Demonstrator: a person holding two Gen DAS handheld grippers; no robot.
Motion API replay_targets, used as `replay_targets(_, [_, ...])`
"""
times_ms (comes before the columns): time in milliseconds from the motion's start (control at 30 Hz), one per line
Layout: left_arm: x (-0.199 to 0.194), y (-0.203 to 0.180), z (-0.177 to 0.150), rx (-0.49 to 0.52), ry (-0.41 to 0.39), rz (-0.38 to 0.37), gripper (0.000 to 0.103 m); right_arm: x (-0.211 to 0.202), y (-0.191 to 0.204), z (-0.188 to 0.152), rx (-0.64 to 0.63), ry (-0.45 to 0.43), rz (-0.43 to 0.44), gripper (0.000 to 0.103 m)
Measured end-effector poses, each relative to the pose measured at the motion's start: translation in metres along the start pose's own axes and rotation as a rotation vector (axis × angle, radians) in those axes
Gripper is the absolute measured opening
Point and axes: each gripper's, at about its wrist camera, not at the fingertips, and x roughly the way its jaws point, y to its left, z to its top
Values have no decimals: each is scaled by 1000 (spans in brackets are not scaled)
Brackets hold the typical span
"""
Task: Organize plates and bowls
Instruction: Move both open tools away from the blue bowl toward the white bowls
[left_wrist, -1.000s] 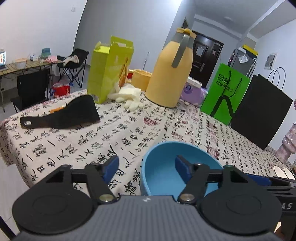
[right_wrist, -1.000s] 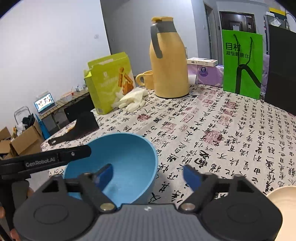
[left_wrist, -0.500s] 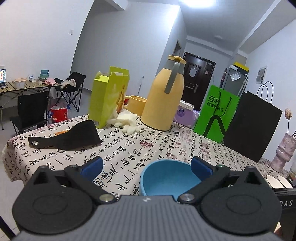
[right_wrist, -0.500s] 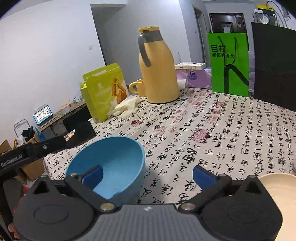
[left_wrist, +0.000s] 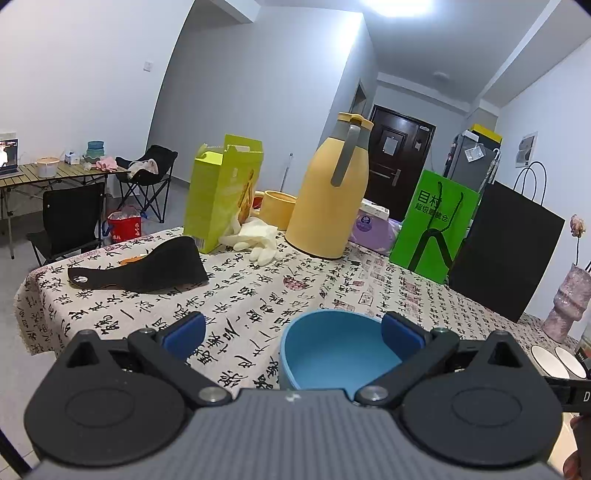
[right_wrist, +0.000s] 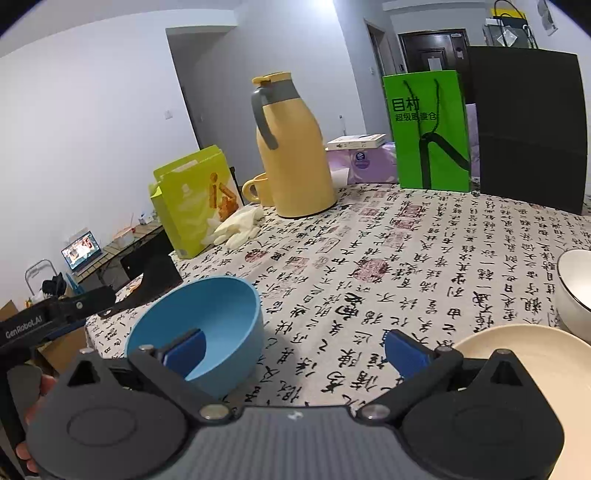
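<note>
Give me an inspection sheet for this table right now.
Surface: calligraphy-print tablecloth.
Job's things: blue bowl upright near the edge; cream plate and white bowl at right.
Clutter: yellow thermos, mug, green box, gloves, black pouch, green bag, black bag.
Grippers: left gripper and right gripper, jaws open, empty.
Cables: nothing seen.
Surroundings: folding chair, side table.
</note>
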Motion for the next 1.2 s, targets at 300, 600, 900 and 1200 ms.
replay_targets(300, [-7,-10,-4,12,-6,-6,103,-18,-13,-8,16,-25,-8,103])
replay_targets(600, [-13,-21,-7,18,-17,-26,103,-39,-21,-14,21,-62,-15,103])
replay_targets(900, [-19,-30,-9,28,-25,-39,103,-52,-29,-17,30,-81,-17,103])
replay_targets(1200, [-24,-45,-10,50,-31,-60,103,-68,-41,-20,50,-111,-28,103])
